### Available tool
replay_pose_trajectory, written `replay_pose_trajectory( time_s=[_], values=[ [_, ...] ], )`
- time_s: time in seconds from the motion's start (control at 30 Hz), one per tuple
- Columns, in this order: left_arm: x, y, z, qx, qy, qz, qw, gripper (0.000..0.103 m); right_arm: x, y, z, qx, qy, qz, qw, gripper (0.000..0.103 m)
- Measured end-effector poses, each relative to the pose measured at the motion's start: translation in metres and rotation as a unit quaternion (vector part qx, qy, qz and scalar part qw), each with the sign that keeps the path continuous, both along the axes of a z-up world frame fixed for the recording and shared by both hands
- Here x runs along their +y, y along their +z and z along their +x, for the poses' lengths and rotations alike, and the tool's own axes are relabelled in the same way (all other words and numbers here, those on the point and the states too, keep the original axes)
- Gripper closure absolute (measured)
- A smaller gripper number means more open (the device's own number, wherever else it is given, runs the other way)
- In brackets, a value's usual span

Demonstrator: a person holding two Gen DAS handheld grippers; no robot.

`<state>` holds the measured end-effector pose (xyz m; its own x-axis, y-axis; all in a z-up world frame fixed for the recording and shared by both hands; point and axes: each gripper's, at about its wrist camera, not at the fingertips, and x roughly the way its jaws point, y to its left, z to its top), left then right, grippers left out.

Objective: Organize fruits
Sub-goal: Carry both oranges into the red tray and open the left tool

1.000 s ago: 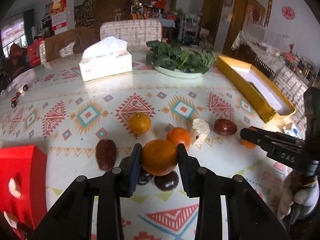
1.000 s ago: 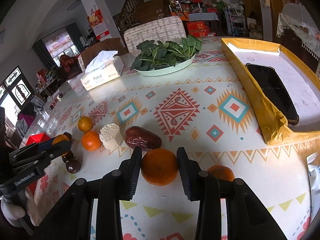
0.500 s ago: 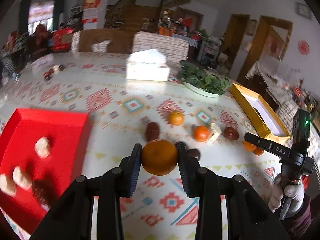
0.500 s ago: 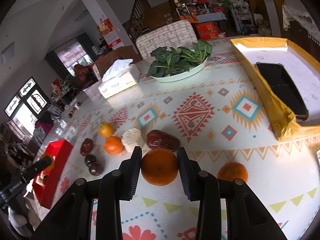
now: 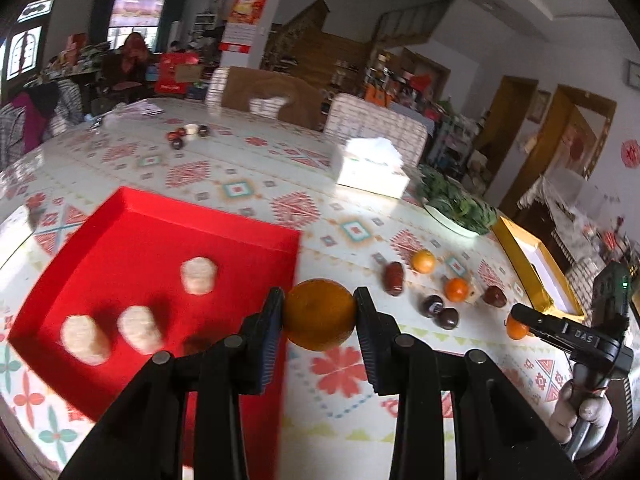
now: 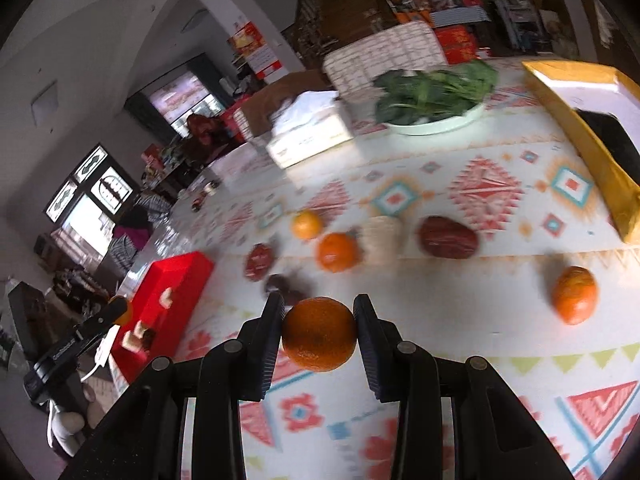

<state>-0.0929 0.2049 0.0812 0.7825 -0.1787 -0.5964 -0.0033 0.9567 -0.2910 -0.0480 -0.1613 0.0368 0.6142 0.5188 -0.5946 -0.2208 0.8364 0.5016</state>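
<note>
Oranges fill both tools: the left hand-held gripper [image 5: 319, 316] is clenched on 1 orange [image 5: 319, 314], held in the air at the right edge of the red tray [image 5: 132, 240], and the right hand-held gripper [image 6: 319, 334] grasps another orange [image 6: 319, 334] above the patterned surface [image 6: 460, 360], to the right of that tray. Inside the tray lie 3 pale round pieces [image 5: 199, 275] (blurred, so what they are is unclear). Right of the tray, loose on the surface, sit a small orange [image 6: 307, 224], a second orange [image 6: 337, 252], a pale block [image 6: 384, 238], a dark red fruit [image 6: 448, 237] and, farthest from the tray, another orange [image 6: 575, 295]. Beyond them stands a plate of greens [image 6: 434, 92], with a tissue box [image 6: 308, 132] on its tray side.
</note>
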Motion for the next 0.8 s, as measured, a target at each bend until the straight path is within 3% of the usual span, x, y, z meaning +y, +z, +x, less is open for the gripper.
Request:
replay_pose_trajectory(
  time_s=[0.43, 0.8],
  values=[
    [0.085, -0.015, -0.035, 0.013, 0.069, -0.028, 0.9971, 0.068, 0.157, 0.03, -0.006, -0.014, 0.137, -0.032, 0.99, 0.063],
    [0.093, -0.041, -0.036, 0.044, 0.047, -0.033, 0.9974, 0.068, 0.266, 0.017, 0.007, 0.001, 0.2, -0.066, 0.978, 0.063]
  ],
)
